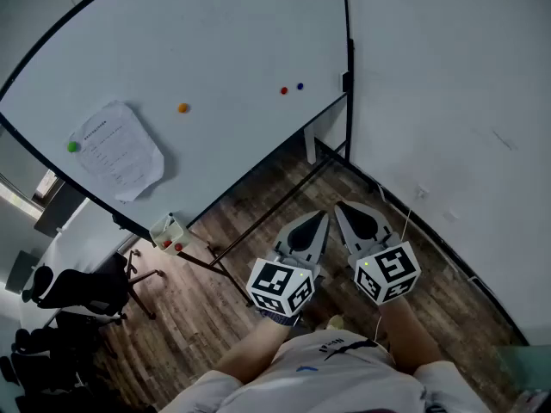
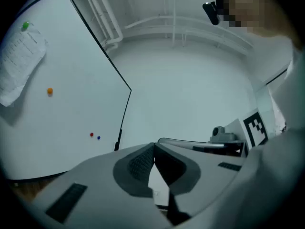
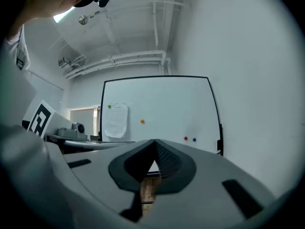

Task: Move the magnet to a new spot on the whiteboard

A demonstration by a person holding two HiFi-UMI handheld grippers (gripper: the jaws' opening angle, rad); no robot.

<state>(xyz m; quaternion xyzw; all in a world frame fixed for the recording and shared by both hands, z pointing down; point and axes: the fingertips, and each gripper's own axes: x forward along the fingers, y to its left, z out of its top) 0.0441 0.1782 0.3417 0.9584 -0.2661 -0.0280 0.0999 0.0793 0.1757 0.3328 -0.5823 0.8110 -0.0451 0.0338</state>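
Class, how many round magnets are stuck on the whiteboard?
4: a green round magnet on the white paper sheet's top corner, an orange round magnet mid-board, a red round magnet beside a blue round magnet near the right edge. None seems hidden.

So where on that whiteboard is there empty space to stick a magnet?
The whiteboard is bare between the orange magnet and the red magnet, and above them. It is busier at the left, where the paper sheet hangs under a green magnet; the blue magnet sits beside the red.

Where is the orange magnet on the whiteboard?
In the head view, the orange magnet sits on the whiteboard, right of the paper and left of the red magnet and blue magnet.
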